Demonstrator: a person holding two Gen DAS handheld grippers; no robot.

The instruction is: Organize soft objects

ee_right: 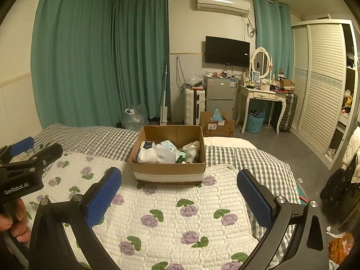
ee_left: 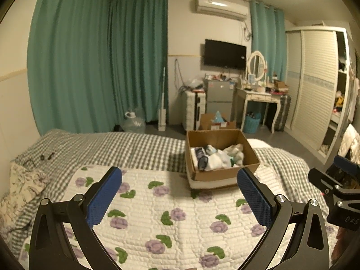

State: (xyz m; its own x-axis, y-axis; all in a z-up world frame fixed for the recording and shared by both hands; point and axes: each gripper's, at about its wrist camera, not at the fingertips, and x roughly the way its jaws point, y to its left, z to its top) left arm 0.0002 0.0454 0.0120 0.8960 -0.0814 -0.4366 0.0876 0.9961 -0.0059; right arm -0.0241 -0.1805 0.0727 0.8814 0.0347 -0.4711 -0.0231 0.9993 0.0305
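Nearest the lens: left gripper (ee_left: 180, 196) and right gripper (ee_right: 178, 196), both spread wide with nothing between the blue pads (ee_left: 104, 196), hovering over the floral quilted pad (ee_left: 180, 220).

Task items: socks and small garments (ee_right: 166, 154), mostly white, one dark-banded piece at the box's left, greenish bits at its right. All are piled loose inside the open cardboard box (ee_right: 167, 168). Nothing soft is visible outside the box.

Landmark = box. It sits on the far edge of the quilted pad, partly on the grey checked bedsheet (ee_right: 243, 157). Both grippers are on the near side of it, well apart from it. In the left wrist view the box is right of centre; in the right wrist view, roughly centred.

Handling, my judgement:
- Light, limp, compressible. No breakage risk.
- The pile looks tangled, so a pinch may drag a neighbour out with it.
- Pinch a raised fold or a bunched cuff near the top of the pile, not a flat layer. Pad texture should hold fabric fine.
- The box is probably light; a snagged pull could shift it on the soft bed. The spare gripper could steady the front wall.

Beyond the box: floor, a second carton (ee_right: 216, 123), teal curtains (ee_right: 101, 56) behind. A patterned pillow (ee_left: 20, 189) lies far left of the box.
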